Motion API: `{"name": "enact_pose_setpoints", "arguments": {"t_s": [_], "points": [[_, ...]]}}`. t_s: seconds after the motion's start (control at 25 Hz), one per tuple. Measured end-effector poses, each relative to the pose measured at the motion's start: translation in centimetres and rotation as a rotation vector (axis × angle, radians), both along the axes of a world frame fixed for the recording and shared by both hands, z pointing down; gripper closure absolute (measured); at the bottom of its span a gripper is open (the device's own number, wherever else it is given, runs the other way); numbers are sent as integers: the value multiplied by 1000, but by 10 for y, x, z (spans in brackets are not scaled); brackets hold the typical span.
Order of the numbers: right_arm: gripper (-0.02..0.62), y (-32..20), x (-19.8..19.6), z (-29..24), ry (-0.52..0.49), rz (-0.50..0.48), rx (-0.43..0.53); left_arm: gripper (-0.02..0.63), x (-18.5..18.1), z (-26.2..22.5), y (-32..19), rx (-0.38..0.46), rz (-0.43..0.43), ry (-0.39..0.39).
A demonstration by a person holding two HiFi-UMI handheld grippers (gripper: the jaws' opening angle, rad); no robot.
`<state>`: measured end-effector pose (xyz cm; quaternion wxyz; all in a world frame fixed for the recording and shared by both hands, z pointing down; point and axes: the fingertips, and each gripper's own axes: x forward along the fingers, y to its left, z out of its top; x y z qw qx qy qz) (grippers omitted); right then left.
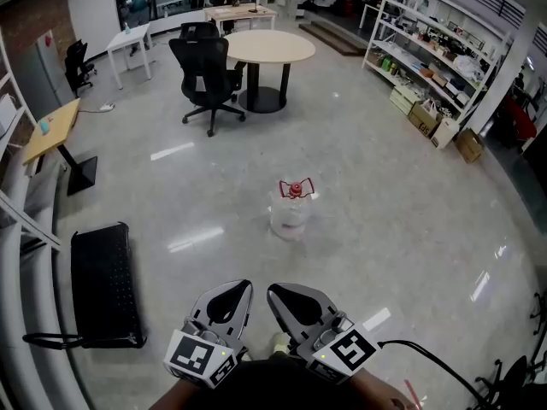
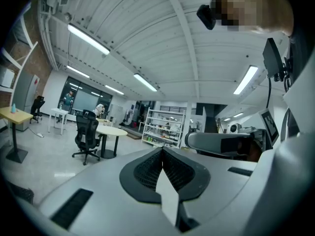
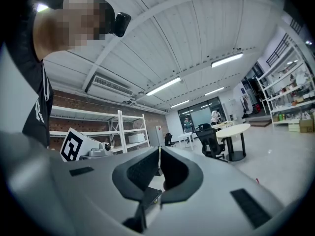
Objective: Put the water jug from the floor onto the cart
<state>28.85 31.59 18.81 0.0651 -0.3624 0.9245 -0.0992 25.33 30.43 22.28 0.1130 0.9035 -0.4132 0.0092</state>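
A clear water jug (image 1: 290, 214) with a red cap and red handle stands upright on the shiny floor in the middle of the head view. At the left lies a low black flat cart (image 1: 102, 282) with its handle folded down toward me. Side by side at the bottom of the view, well short of the jug, are my left gripper (image 1: 246, 285) and my right gripper (image 1: 273, 289), both pointing forward. Each has its jaws together with nothing between them. The left gripper (image 2: 161, 149) and the right gripper (image 3: 159, 148) look level across the room, and neither gripper view shows the jug.
Beyond the jug are a black office chair (image 1: 205, 79) and a round table (image 1: 268, 48). Shelves with boxes (image 1: 432, 67) line the right wall. A wooden desk (image 1: 51, 131) stands at the left. A cable (image 1: 436, 367) trails on the floor at lower right. People stand at the far back.
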Motion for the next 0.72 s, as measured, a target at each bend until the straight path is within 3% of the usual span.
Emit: {"name": "enact_pose_setpoints", "arguments": {"t_s": [0.72], "points": [[592,-35,101,8,-15,82,-7,601,103,11,-36,-25,76,-35]]}}
